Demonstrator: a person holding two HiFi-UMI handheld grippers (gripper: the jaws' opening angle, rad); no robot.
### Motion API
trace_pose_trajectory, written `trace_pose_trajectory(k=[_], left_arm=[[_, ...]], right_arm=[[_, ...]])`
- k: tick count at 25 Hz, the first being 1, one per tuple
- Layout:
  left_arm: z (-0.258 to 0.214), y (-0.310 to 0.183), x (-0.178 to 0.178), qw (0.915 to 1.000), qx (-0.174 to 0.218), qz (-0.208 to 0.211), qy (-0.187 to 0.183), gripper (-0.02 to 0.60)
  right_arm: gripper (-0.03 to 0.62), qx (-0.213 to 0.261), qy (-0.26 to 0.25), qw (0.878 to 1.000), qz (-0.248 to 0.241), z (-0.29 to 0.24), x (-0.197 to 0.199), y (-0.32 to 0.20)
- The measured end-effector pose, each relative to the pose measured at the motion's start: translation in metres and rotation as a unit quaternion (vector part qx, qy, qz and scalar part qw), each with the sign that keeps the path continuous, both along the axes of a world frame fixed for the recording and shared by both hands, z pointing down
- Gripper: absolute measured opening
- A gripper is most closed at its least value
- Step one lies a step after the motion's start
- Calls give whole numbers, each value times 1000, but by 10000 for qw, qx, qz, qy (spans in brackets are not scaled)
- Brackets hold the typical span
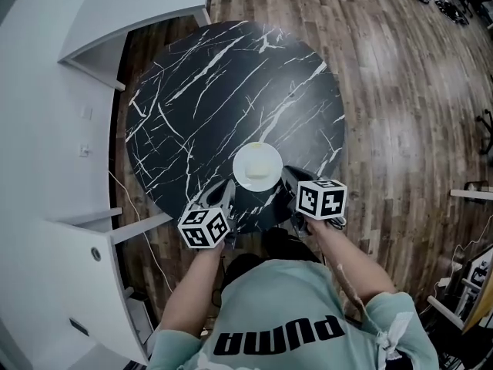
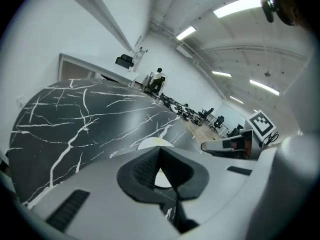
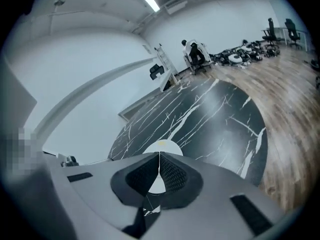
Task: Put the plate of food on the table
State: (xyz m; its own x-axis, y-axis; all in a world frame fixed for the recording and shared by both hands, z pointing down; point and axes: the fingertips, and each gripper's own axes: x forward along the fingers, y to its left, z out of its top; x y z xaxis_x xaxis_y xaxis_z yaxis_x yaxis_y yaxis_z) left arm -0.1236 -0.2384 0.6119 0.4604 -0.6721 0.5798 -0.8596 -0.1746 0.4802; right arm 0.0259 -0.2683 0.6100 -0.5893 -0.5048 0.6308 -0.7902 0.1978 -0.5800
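Note:
A white plate (image 1: 257,166) with pale yellow food on it rests on the round black marble table (image 1: 208,91), close to the near edge. My left gripper (image 1: 229,190) sits just off the plate's near-left rim, my right gripper (image 1: 290,178) just off its near-right rim. In the left gripper view the gripper (image 2: 159,150) has its pads meeting in a line with nothing between them, and the plate (image 2: 145,143) lies just past the tips. The right gripper (image 3: 159,155) is likewise shut and holds nothing, with the plate (image 3: 164,146) right beyond it.
A white curved wall unit (image 1: 46,129) runs along the table's left side. Wooden floor (image 1: 400,91) lies to the right and beyond. Far off, a person (image 2: 158,79) sits among chairs and gear on the floor. A thin cable (image 1: 146,245) trails under the table's left edge.

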Motion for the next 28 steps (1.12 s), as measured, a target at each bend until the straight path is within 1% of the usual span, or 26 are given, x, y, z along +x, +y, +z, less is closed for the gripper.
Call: trace_pose_trajectory(k=[3,7,12,17,23,28], left_arm=[[-24,16,8,9995,240,157,-147,6],[-52,40,13,9979,479,261,-355,6],[-86,79,11,9951,784,281,-526,6],[-116,122,-1,9917,1094,225,-638,6],[-148,176,-17,9875,1412,187,-676,6],[-166,220,-22,9838,1627,296,-690,6]], right_arm=[[11,385,223,9990,-64,-22,-1,13],[9,748,464,9961,-113,-49,-5,35],[9,1246,629,9901,-169,-84,-17,75],[9,1738,786,9814,-236,-115,-33,123],[9,2046,818,9751,-241,-143,-48,181],[9,2225,884,9707,-216,-157,-56,226]])
